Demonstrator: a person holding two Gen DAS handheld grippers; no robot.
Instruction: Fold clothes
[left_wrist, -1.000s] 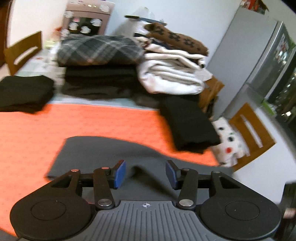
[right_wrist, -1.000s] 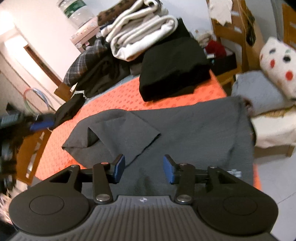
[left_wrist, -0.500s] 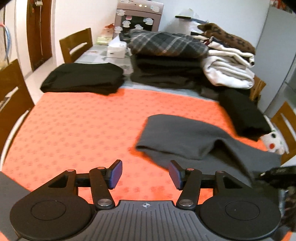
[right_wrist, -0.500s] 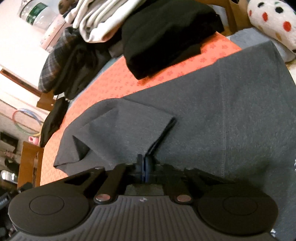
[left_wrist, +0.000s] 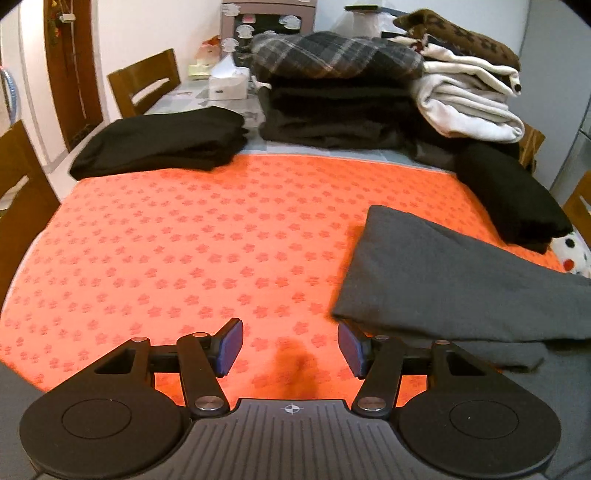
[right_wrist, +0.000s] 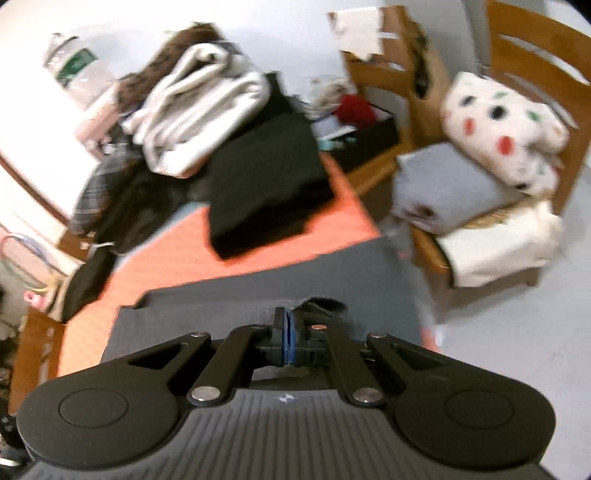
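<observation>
A dark grey garment (left_wrist: 454, 280) lies on the orange patterned table cover (left_wrist: 207, 236) at the right side of the left wrist view, its near part raised off the table. My left gripper (left_wrist: 290, 347) is open and empty, low over the cover just left of the garment's near corner. In the right wrist view my right gripper (right_wrist: 288, 336) is shut on a fold of the same grey garment (right_wrist: 258, 295) and holds it lifted above the table's right end.
Folded black clothes (left_wrist: 162, 140) lie at the back left, another black pile (left_wrist: 509, 199) at the back right. A tall stack with a plaid piece (left_wrist: 332, 59) and white garments (left_wrist: 469, 99) fills the back. A chair with a spotted cushion (right_wrist: 502, 133) stands right of the table.
My right gripper has shut on the grey garment and lifted it, pulling it to the right. My left gripper has drawn back to the left and stays open.
</observation>
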